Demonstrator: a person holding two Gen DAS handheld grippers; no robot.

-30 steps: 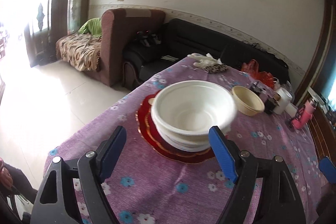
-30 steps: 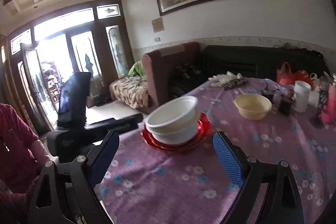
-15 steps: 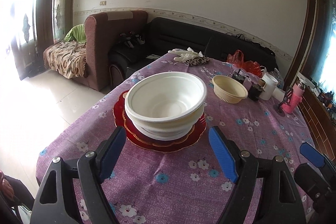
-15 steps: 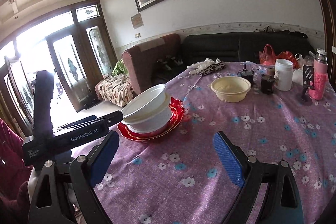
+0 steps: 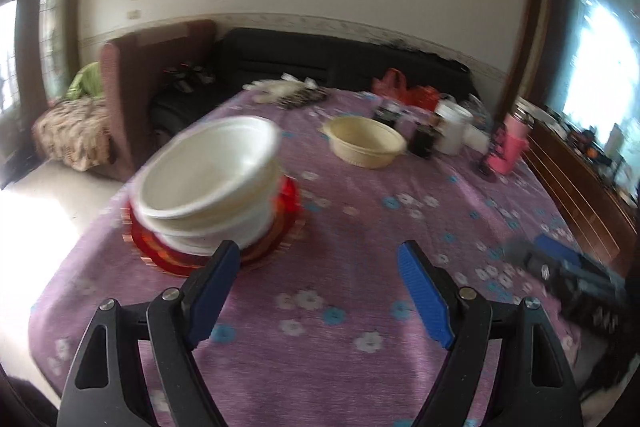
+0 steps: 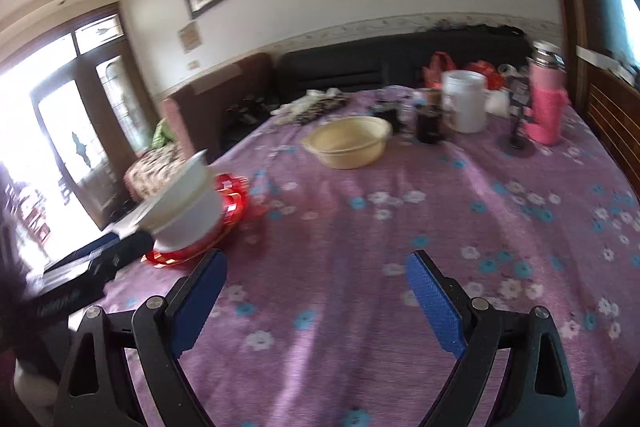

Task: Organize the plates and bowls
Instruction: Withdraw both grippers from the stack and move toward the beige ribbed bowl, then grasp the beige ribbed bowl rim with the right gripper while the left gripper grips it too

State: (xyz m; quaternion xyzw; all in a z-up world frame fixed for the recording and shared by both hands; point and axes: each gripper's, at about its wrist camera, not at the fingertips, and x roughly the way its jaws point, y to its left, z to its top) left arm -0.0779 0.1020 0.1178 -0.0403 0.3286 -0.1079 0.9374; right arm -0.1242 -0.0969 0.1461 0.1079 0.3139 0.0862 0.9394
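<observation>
White bowls (image 5: pixel 208 183) sit stacked on a red plate (image 5: pixel 286 223) on the purple flowered tablecloth (image 5: pixel 360 227), left of centre in the left wrist view; the stack also shows in the right wrist view (image 6: pixel 188 207). A cream bowl (image 5: pixel 364 143) stands alone farther back, and it shows in the right wrist view (image 6: pixel 348 143). My left gripper (image 5: pixel 320 261) is open and empty, just in front of and right of the stack. My right gripper (image 6: pixel 316 269) is open and empty above bare cloth, right of the stack.
A white cup (image 6: pixel 464 101), a pink bottle (image 6: pixel 546 99), dark jars (image 6: pixel 428 121) and red bags (image 6: pixel 440 67) crowd the table's far right end. Gloves and cloth (image 5: pixel 292 93) lie at the far edge. A wooden cabinet (image 5: pixel 580 195) flanks the right side.
Both cameras have swung to the right, so the bowl stack has shifted left in both views. The frames are blurred by the motion. Both grippers stay open and empty.
</observation>
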